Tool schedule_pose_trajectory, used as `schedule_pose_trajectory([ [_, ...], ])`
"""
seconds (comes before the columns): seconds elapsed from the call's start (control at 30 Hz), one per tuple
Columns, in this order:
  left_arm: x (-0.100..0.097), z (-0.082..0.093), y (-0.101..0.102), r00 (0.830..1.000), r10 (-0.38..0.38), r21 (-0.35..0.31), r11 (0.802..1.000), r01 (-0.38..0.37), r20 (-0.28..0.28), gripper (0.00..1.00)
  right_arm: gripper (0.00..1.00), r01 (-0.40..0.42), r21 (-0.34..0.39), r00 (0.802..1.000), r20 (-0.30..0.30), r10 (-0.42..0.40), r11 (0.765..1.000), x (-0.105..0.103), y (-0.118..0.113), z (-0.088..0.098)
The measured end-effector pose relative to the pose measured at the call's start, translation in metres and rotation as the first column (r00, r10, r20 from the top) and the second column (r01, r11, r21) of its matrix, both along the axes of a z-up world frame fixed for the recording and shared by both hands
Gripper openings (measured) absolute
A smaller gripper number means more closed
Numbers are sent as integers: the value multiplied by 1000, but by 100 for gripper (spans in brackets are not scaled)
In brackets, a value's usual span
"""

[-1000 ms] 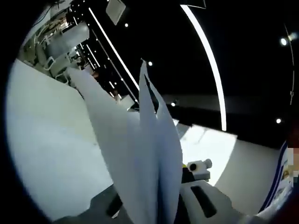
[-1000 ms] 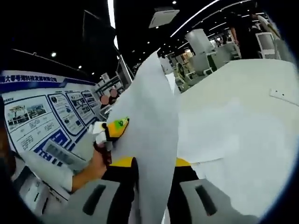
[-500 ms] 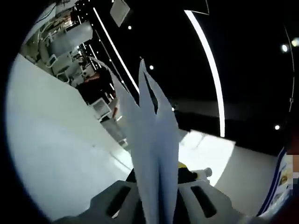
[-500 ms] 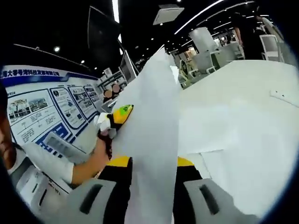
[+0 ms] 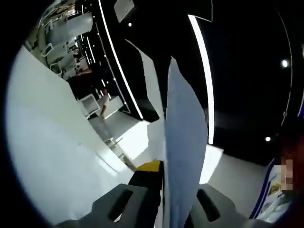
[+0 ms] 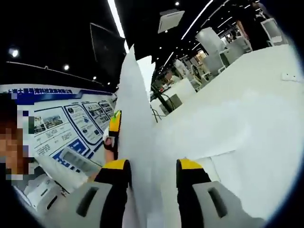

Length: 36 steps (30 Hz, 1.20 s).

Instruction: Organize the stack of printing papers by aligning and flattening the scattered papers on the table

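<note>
The white paper stack [image 5: 183,137] stands upright and edge-on between my left gripper's [image 5: 178,183] jaws, well above the white table [image 5: 47,142]. That gripper is shut on the stack. In the right gripper view the same papers [image 6: 135,128] rise between the two yellow-tipped fingers [image 6: 190,166] of my right gripper [image 6: 153,167], which is shut on them. The left gripper [image 6: 114,129], held by a hand [image 6: 108,148], sits just behind the sheets on the left. Another sheet [image 6: 251,183] lies flat on the table [image 6: 247,104] at lower right.
A blue-and-white poster board [image 6: 61,128] stands to the left behind the person. White machines and chairs [image 6: 213,40] stand beyond the table's far edge, and similar equipment [image 5: 66,33] is at the upper left of the left gripper view.
The fanned sheets have closed into a narrower, edge-on stack. Both views have tilted, and the left gripper now sits closer behind the papers in the right gripper view.
</note>
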<state>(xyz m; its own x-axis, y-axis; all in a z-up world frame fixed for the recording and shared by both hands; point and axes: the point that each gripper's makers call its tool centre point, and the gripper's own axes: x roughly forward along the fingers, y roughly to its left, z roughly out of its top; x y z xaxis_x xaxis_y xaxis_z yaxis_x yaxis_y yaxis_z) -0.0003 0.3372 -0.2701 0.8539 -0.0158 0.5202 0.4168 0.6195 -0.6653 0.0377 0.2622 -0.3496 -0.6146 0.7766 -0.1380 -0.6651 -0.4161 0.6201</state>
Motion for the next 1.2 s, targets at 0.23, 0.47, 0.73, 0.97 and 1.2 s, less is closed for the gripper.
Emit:
schedule_pose_trajectory([
  [0.23, 0, 0, 0, 1000, 6, -4, 1000, -6, -3, 6, 4, -101, 41, 985, -137, 105, 994, -14, -6, 19],
  [0.47, 10, -14, 11, 990, 110, 57, 993, -106, -82, 8, 0, -68, 64, 988, -137, 76, 996, -12, -11, 26],
  [0.73, 16, -19, 18, 977, 182, 131, 977, -167, -114, 26, 0, 65, 101, 977, -207, -43, 993, 14, -7, 42],
  [0.97, 19, -23, 13, 973, 182, 173, 972, -156, -143, 27, 0, 173, 119, 961, -239, -141, 978, 34, 0, 52],
  [1.2, 21, -27, 14, 966, 200, 177, 969, -171, -163, 23, 6, 193, 163, 974, -148, -170, 968, 31, 13, 55],
])
